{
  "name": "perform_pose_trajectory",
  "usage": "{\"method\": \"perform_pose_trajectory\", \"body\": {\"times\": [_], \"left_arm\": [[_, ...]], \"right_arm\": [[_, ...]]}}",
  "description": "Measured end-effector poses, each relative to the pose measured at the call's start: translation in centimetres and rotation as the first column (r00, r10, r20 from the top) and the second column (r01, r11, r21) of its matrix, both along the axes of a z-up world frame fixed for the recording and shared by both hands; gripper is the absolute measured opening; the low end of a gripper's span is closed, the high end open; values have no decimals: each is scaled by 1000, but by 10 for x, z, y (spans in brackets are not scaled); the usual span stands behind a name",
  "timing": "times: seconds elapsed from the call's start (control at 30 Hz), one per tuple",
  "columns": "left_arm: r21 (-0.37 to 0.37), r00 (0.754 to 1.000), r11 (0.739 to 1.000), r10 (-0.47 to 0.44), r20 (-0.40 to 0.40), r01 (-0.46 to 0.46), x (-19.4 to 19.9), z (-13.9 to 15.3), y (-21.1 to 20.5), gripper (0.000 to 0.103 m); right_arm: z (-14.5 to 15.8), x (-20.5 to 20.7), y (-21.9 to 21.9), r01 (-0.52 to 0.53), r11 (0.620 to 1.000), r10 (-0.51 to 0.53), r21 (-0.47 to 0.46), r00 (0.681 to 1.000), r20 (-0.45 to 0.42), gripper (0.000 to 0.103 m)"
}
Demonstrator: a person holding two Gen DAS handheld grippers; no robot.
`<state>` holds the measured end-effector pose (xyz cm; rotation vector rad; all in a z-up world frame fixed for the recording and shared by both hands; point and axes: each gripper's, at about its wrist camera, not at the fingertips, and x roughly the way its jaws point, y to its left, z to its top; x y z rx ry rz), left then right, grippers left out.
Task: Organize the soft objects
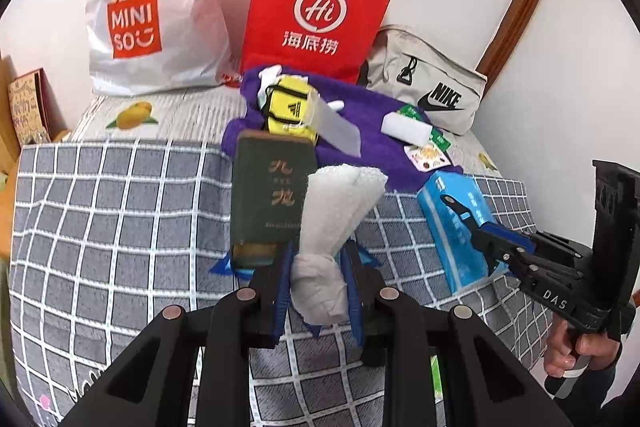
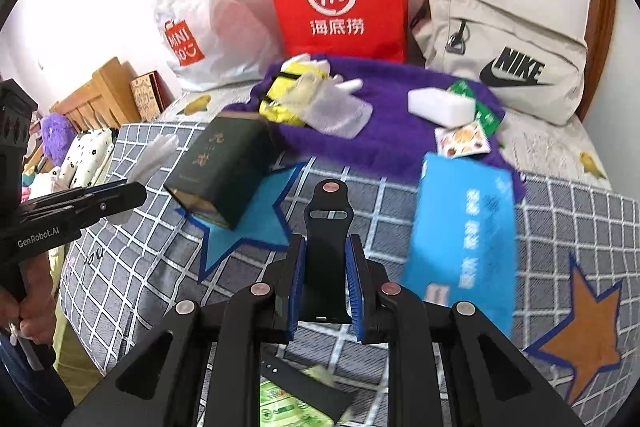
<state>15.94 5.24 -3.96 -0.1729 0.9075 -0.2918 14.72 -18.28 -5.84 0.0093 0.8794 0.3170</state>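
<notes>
Left wrist view: the left gripper [image 1: 318,297] has its fingers pinching a rolled white towel [image 1: 336,227], soft and nubbly, bunched at the pinch and flaring above it. It hangs above the bed [image 1: 120,211], whose grey checked cover looks smooth and taut. Behind the towel stands a dark green box [image 1: 266,195], stiff and rectangular, with a yellow pouch [image 1: 288,111] and a fluffy purple blanket [image 1: 360,115] beyond. A white plastic bag [image 1: 160,7], crinkled and glossy, a stiff red paper bag [image 1: 320,7] and a beige cloth bag [image 1: 424,83] line the wall. At the right edge a hand [image 1: 576,351] carries the other gripper over a blue tissue pack [image 1: 460,227].

Right wrist view: the right gripper [image 2: 326,283] has its fingers pressed on a black watch strap [image 2: 326,223], rubbery, flat and rounded at the tip, held above the bed. A white foam block [image 2: 440,107] and thin clear gloves [image 2: 336,107] lie on the blanket; felt stars, blue [image 2: 256,223] and orange [image 2: 580,331], lie flat on the cover.

Both soft items appear picked up, so this looks like the carrying step. The next move probably calls for bringing each over one of the bags at the wall, keeping the limp towel clear of the green box.
</notes>
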Motion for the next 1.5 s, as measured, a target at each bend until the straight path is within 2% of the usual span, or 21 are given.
{"method": "perform_pose_trajectory", "body": {"times": [0.37,0.77,1.17,1.5], "left_arm": [[31,1000,1000,-1,24,0,35,23,-18,24],[63,1000,998,21,6,-21,86,24,-33,23],[63,999,998,31,-12,-30,139,18,-43,23],[61,999,998,17,-46,-14,173,2,-50,23]], "right_arm": [[25,24,-32,16,1000,-17,21,999,44,21],[31,77,-51,11,999,-13,34,999,53,21],[15,143,-57,-20,1000,19,8,1000,21,21],[-21,181,-45,-89,996,88,-20,994,-71,21]]}}
